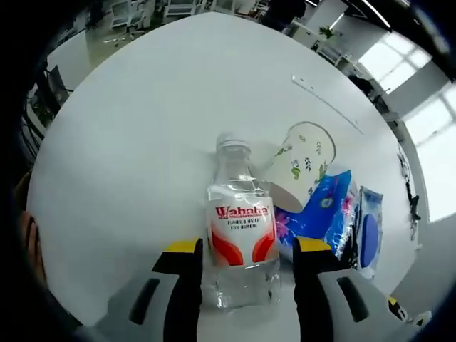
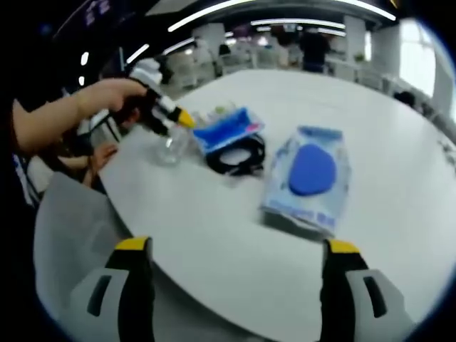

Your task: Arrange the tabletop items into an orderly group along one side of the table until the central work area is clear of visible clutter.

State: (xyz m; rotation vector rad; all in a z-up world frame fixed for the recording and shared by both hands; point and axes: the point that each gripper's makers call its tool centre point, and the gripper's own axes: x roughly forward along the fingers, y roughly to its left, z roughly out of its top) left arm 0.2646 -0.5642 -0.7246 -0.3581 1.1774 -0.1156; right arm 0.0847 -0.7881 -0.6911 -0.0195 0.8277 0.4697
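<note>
1. In the left gripper view my left gripper (image 1: 244,262) reaches forward over the white table (image 1: 142,142), and its two yellow-tipped jaws rise from the bottom of the frame on either side of a clear water bottle (image 1: 241,235).
2. The bottle stands between my jaws at lower centre, its red and white label facing me and its cap toward the middle of the frame. The jaws sit just beside its sides; I cannot tell whether they press it.
3. Just right of the bottle a paper cup (image 1: 303,171) with a leaf print lies tipped, its mouth turned up and to the right. Below it at right lies a blue tissue pack (image 1: 324,210), and further right a clear packet with a blue pad (image 1: 368,231).
4. In the right gripper view my right gripper (image 2: 235,260) is spread wide and holds nothing, jaws low at the bottom corners over the table's near edge.
5. There the blue pad packet lies right of centre, a black coiled cable (image 2: 239,155) at centre, the tissue pack just beyond it.
6. At upper left my hand (image 2: 107,96) holds the left gripper angled down onto the bottle.
</note>
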